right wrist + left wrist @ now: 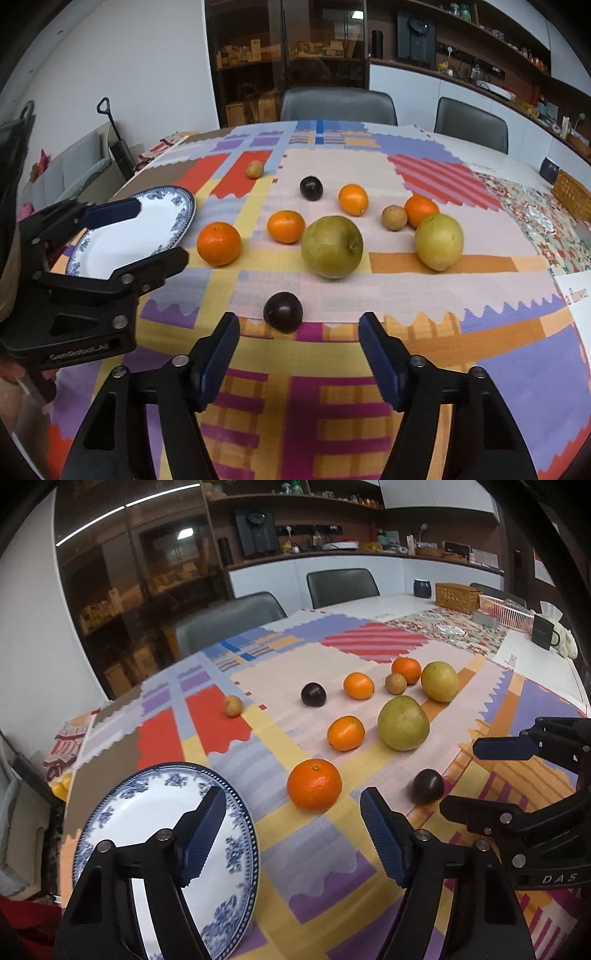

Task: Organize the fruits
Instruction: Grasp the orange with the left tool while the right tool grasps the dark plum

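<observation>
Fruits lie loose on a patchwork tablecloth. In the left wrist view my left gripper is open and empty, just short of a large orange. A blue-and-white plate lies under its left finger. In the right wrist view my right gripper is open and empty, just short of a dark plum. Beyond lie a green pear, a yellow pear, several oranges, a second plum and two small brown fruits. The plate is empty.
Grey chairs stand at the far side of the table. A wicker basket, a pink wire tray and a dark mug sit at the far right. The table edge runs close by the plate on the left.
</observation>
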`<state>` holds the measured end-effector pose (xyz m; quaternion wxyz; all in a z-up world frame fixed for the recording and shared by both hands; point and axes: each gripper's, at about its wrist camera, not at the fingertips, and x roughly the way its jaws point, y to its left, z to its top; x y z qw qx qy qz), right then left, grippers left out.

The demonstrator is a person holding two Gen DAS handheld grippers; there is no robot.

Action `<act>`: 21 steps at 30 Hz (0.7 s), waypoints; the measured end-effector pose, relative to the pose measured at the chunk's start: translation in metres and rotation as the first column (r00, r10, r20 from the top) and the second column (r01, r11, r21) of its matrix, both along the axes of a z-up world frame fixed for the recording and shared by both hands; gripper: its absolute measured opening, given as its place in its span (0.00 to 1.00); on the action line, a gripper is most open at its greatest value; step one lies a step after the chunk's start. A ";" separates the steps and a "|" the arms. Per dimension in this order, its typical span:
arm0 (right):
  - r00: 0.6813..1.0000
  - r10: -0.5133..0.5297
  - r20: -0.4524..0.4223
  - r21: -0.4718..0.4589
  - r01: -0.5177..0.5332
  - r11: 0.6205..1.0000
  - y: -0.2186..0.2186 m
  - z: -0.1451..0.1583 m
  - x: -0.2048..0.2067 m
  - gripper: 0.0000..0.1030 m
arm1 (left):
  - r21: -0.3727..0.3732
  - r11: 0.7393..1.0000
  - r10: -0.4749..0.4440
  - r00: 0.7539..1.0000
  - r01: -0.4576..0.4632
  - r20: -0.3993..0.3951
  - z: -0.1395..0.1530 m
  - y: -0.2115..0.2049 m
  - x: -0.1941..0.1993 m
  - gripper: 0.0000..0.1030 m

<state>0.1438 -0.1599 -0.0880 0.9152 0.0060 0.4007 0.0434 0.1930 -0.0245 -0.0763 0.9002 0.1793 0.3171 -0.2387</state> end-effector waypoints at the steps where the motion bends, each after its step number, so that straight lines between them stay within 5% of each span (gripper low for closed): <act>1: 1.000 0.000 -0.009 0.005 0.000 1.000 -0.001 -0.002 0.002 0.62 | -0.001 1.000 -0.004 1.000 0.004 -0.005 -0.001 -0.002 0.003 0.72; 21: 0.997 0.028 -0.066 0.102 -0.021 0.995 -0.006 -0.022 0.029 0.43 | 0.020 1.000 -0.005 0.987 0.009 -0.162 -0.031 -0.023 0.042 0.46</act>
